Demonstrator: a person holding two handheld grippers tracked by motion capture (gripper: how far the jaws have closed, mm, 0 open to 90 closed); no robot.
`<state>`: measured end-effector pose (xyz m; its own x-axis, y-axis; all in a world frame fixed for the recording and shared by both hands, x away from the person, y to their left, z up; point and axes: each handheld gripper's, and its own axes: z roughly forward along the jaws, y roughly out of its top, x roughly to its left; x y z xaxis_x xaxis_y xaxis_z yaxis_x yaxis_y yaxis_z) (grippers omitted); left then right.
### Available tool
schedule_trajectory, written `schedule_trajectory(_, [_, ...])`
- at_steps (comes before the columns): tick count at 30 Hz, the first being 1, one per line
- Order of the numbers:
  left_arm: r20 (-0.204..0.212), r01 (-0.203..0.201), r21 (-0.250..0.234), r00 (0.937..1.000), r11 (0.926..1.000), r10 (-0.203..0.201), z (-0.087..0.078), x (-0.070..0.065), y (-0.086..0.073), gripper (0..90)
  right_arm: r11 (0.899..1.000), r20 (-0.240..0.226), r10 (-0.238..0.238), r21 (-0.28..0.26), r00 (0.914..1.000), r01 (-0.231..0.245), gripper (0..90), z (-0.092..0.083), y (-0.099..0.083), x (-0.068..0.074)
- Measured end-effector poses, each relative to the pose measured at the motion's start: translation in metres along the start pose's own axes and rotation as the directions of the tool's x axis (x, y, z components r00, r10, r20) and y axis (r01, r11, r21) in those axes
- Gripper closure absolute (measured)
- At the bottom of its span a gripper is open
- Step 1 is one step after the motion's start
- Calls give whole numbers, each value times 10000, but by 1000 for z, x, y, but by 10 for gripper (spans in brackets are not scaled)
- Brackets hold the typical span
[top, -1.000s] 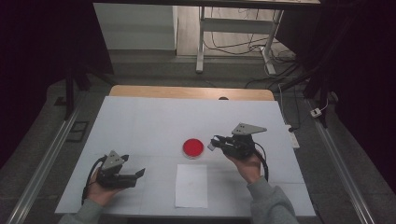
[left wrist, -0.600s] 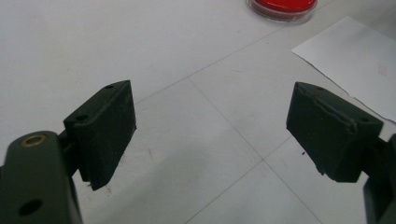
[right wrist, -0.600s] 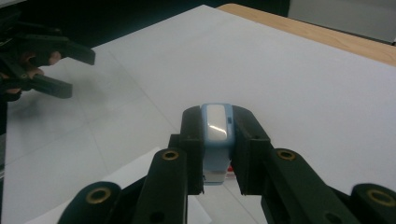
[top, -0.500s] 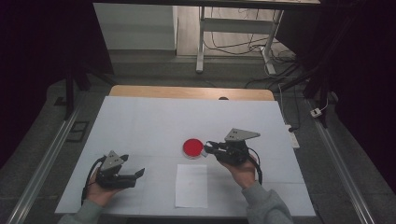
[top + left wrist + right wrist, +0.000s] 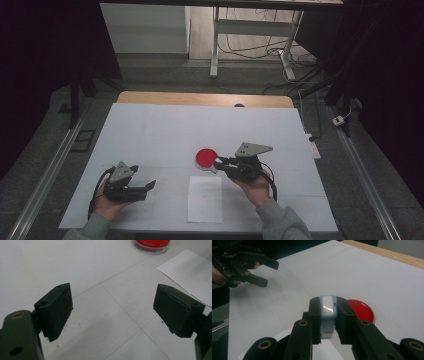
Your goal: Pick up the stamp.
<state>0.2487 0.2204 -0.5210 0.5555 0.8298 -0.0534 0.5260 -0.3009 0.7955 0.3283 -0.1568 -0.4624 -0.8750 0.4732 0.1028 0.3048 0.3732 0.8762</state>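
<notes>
Right gripper (image 5: 218,163) clamped on a small pale-blue block (image 5: 328,315), held level just beside the red dish (image 5: 205,158).
It has slid nearer the paper sheet (image 5: 205,198) since before — left gripper (image 5: 148,186) (jaws wide, empty) rests unmoved.

Black claws (image 5: 218,162), brass screws, grey sleeves (image 5: 280,222)
</notes>
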Motion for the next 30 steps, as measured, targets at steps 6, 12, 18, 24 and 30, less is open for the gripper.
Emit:
schedule_trajectory(6, [29, -106, 42, 9999, 9999, 106, 1, -2, 1, 163, 10000, -88, 3, 5, 10000, -3, 750, 0, 0, 3])
schedule_trajectory(12, [27, -122, 67, 9999, 9999, 122, 2, -2, 1, 164, 10000, -252, 62, -34, 9997, -63, 750, 1, 0, 6])
schedule_trajectory(18, [40, -178, 69, 9998, 9998, 178, 2, -4, 1, 164, 9999, -336, 64, -89, 9994, -67, 750, 3, 1, 9])
schedule_trajectory(24, [106, -211, 11, 9997, 9998, 211, 2, -5, 3, 171, 10000, -346, 51, -63, 9994, -54, 750, 3, 1, 10])
schedule_trajectory(30, [172, -521, -6, 9985, 9986, 521, 4, -11, 6, 174, 10000, -352, 63, -70, 9994, -66, 750, 3, 1, 10])
